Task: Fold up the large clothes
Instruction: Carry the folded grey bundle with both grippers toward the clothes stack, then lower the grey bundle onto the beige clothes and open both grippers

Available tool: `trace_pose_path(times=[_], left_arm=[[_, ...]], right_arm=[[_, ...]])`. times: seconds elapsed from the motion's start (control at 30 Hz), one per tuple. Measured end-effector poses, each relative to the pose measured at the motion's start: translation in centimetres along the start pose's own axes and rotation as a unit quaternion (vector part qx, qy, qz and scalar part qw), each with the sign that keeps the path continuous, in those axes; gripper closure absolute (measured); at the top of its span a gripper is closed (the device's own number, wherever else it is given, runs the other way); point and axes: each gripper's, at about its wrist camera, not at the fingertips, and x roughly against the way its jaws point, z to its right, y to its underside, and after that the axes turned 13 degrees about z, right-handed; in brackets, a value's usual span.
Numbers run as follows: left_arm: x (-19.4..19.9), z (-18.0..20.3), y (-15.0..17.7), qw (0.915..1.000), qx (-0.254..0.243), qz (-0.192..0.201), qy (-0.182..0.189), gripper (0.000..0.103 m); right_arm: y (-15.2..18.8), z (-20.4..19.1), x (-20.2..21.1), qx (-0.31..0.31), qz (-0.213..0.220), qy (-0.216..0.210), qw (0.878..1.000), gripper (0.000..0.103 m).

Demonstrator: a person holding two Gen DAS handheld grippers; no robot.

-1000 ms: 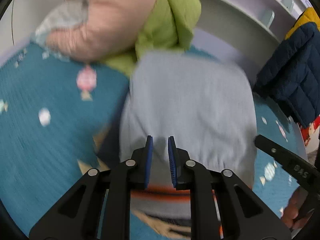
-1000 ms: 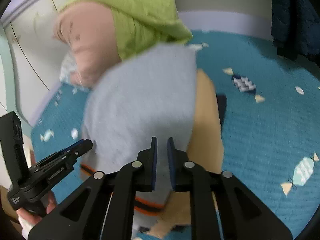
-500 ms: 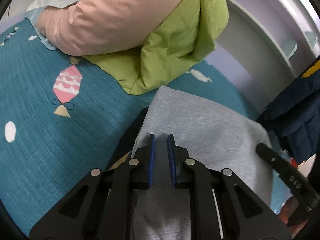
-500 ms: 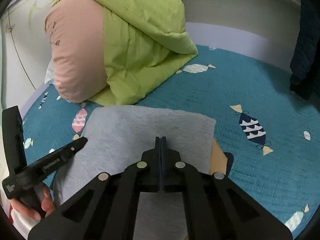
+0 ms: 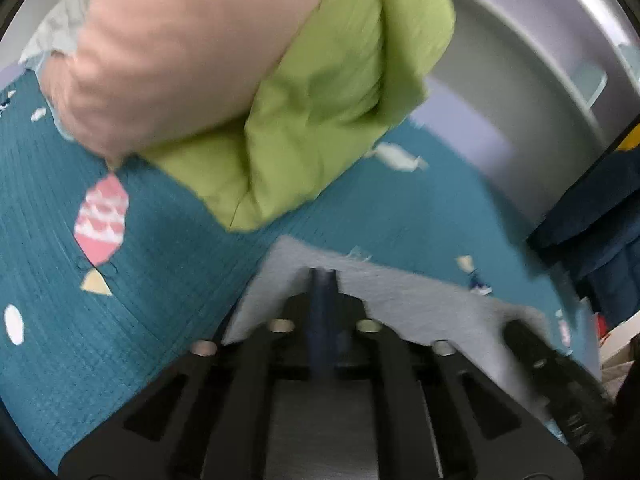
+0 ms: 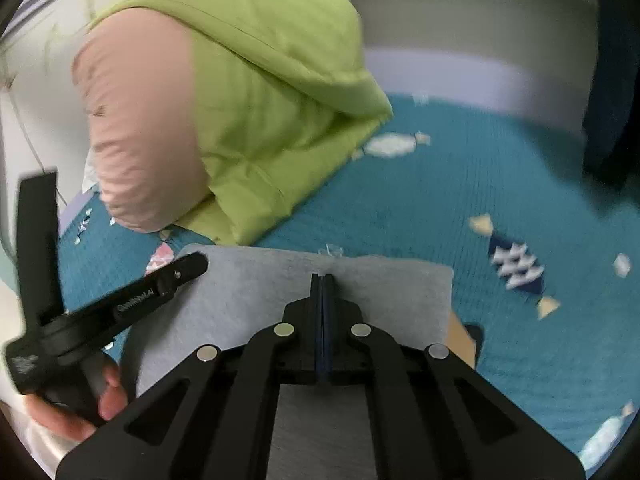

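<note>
The left gripper [image 5: 324, 276] has just closed: its blue pads meet with nothing seen between them, where a second ago they stood slightly apart. Its tips hang over the far edge of the grey garment [image 5: 420, 300], which lies folded flat on the teal bedspread [image 5: 120, 320]. The right gripper [image 6: 322, 280] is pressed fully together too, also empty as far as can be seen, and sits over the same grey garment [image 6: 260, 292] near its far edge. A second ago that cloth hung lifted and bulging in front of both cameras, with an orange stripe showing at its hem; now it lies flat, its far edge straight. In the right wrist view the left gripper [image 6: 188, 266] reaches in over the near left part of the garment, held by a hand [image 6: 80, 408].

Beyond the garment there is one rolled bundle of bedding, a pink quilt [image 6: 136, 128] wrapped by a green one [image 6: 280, 92], resting on the bedspread. One dark blue jacket [image 5: 600, 220] hangs at the right edge of the left wrist view. Fish and candy prints dot the bedspread.
</note>
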Motion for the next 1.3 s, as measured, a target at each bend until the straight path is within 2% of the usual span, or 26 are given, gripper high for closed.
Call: trace_pose_path(times=[0.1,0.23,0.33,0.4,0.47,0.5,0.57,0.73,0.8,0.87,0.93,1.13,1.3], left_arm=[[0.9,0.3,0.0,0.9999,-0.008,0.014,0.000,0.100],[2.4,1.3,0.3,0.9975,-0.060,0.024,-0.027,0.100],[3.9,1.6,0.6,0.9963,-0.071,0.031,-0.037,0.099],[5.7,1.8,0.9,0.9940,-0.079,0.040,-0.065,0.086],[6.9,2.0,1.3,0.9933,-0.083,0.046,-0.066,0.077],[7.8,2.2,1.7,0.9930,-0.087,0.047,-0.065,0.066],[9.9,2.6,2.7,0.9909,-0.099,0.057,-0.072,0.059],[14.6,4.0,5.2,0.9892,-0.111,0.067,-0.069,0.049],[17.1,5.1,6.5,0.9879,-0.118,0.075,-0.068,0.038],[19.9,6.6,8.5,0.9861,-0.131,0.082,-0.062,0.036],[22.1,7.9,10.3,0.9845,-0.141,0.088,-0.057,0.033],[27.8,13.3,16.6,0.9815,-0.170,0.083,-0.031,0.030],[30.9,18.7,22.1,0.9779,-0.194,0.076,-0.011,0.026]], right_arm=[[0.0,-0.4,0.8,0.012,0.008,-0.004,1.000,0.103],[-0.2,-0.7,2.1,-0.006,0.009,-0.010,1.000,0.103],[-0.3,-1.1,4.0,-0.005,0.018,-0.028,0.999,0.099],[-0.2,-1.3,5.6,0.006,0.026,-0.028,0.999,0.083],[0.3,-1.1,8.2,0.007,0.051,-0.029,0.998,0.037],[0.5,-1.0,9.0,0.007,0.060,-0.027,0.998,0.032],[1.0,-0.7,11.4,0.012,0.069,-0.031,0.997,0.026],[3.1,-0.1,17.0,0.036,0.080,-0.020,0.996,0.022],[4.3,0.4,19.4,0.040,0.085,-0.020,0.995,0.020],[5.8,1.1,22.6,0.048,0.095,-0.016,0.994,0.019],[7.3,2.0,25.6,0.051,0.107,-0.009,0.993,0.011],[10.9,6.0,32.7,0.036,0.119,0.019,0.992,0.011],[13.7,9.7,38.3,0.047,0.138,0.069,0.987,0.011]])
